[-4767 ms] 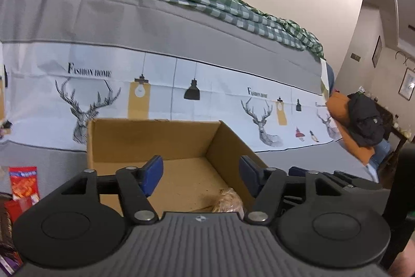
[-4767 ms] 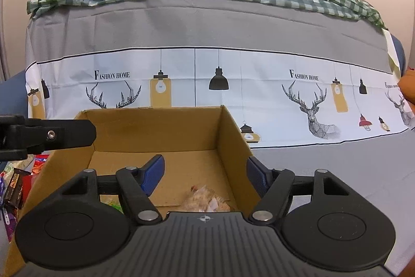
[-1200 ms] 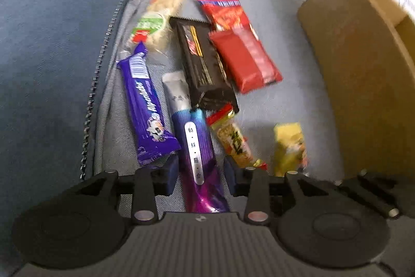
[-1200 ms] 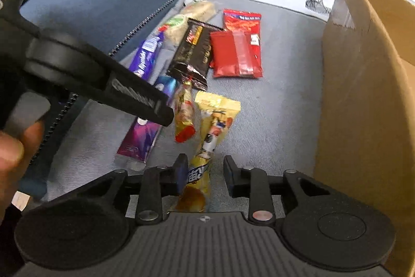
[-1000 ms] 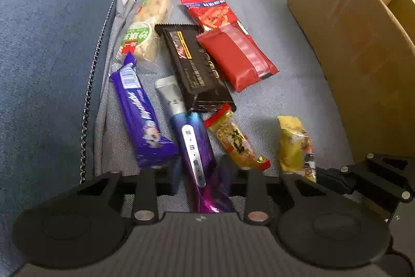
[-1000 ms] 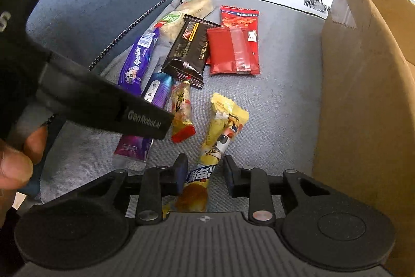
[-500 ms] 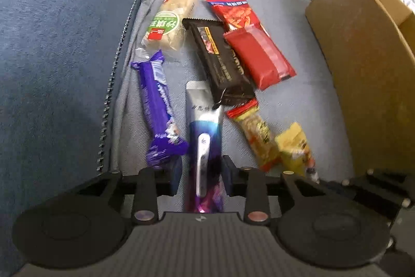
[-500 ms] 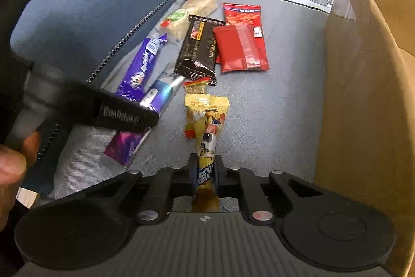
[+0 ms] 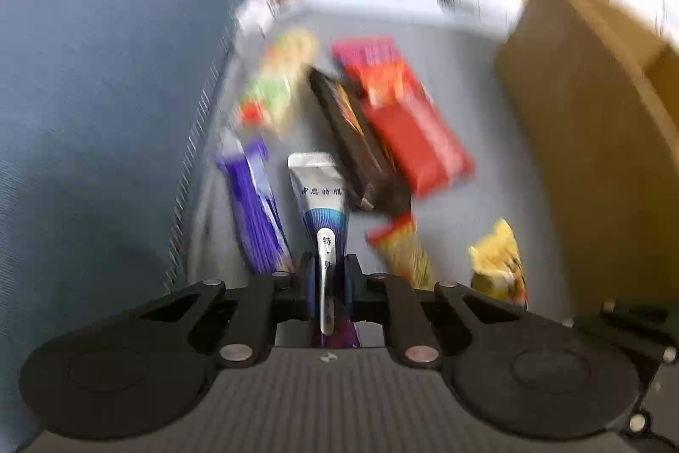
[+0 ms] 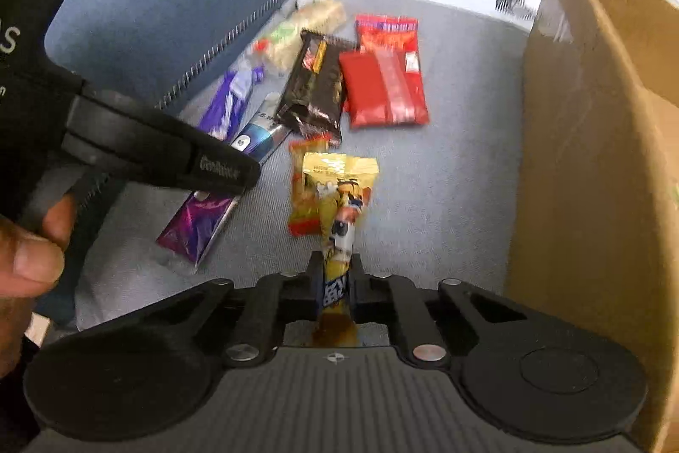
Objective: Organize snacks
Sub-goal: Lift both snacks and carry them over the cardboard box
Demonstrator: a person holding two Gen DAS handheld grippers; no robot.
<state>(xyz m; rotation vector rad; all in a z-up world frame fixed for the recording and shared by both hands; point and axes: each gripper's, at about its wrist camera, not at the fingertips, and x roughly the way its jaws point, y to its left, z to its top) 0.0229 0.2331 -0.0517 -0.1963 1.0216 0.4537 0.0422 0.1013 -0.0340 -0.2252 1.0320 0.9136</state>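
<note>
Your right tool pinches the yellow packet lengthwise; the cardboard box stands just right. Your left tool is closing on the purple tube.

We see even, bright indoor light with no hard shadows. The left wrist view is smeared by motion blur: the red rectangular foil packet and the brown cardboard box lose their edges and print. The right wrist view is sharper, blurring only toward the far snacks. Fisheye distortion bends the box wall, and the corners go black.
</note>
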